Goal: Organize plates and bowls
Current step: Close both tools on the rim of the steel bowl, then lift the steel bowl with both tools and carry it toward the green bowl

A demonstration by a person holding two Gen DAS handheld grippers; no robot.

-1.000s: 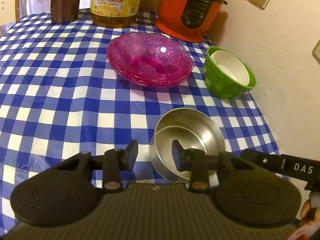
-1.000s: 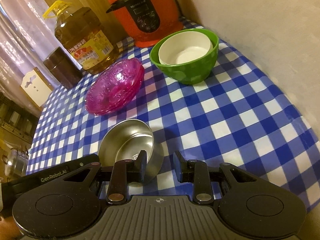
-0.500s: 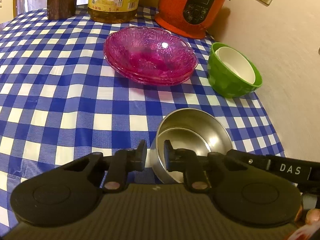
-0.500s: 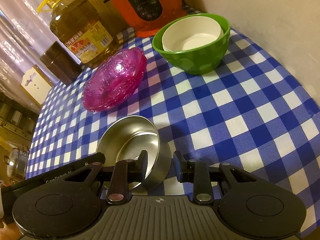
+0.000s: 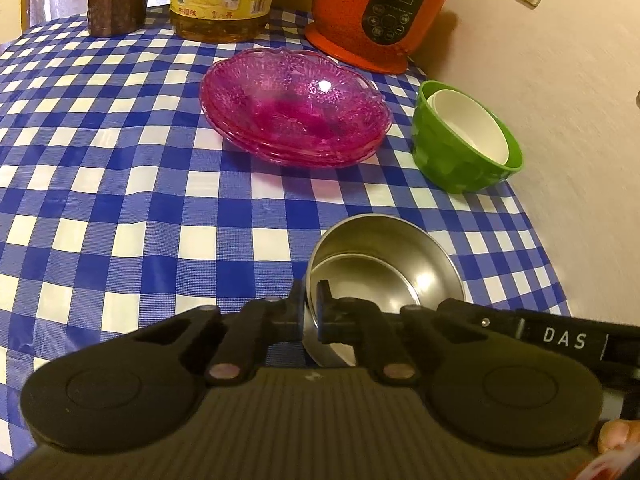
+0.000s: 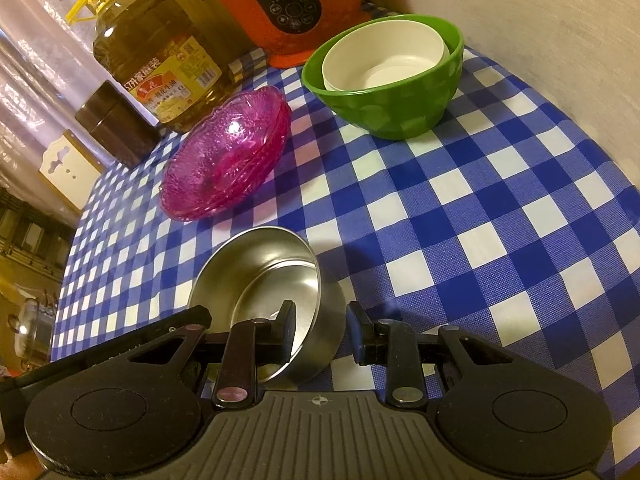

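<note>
Grasp step: left gripper [image 5: 311, 312] clamped on steel bowl [image 5: 384, 268] rim; right gripper [image 6: 320, 330] part-open astride the wall (contact unclear). Lift next, toward twelve o'clock.

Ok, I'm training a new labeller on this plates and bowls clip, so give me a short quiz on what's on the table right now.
1. True or false: the white bowl sits inside the green bowl.
2. What are the fingers of the left gripper closed on? A: a pink glass dish. B: the rim of the steel bowl. C: the oil bottle.
3. Name the appliance standing behind the green bowl, by the wall.

Key: 1 true. 2 B. 3 the orange cooker.
</note>
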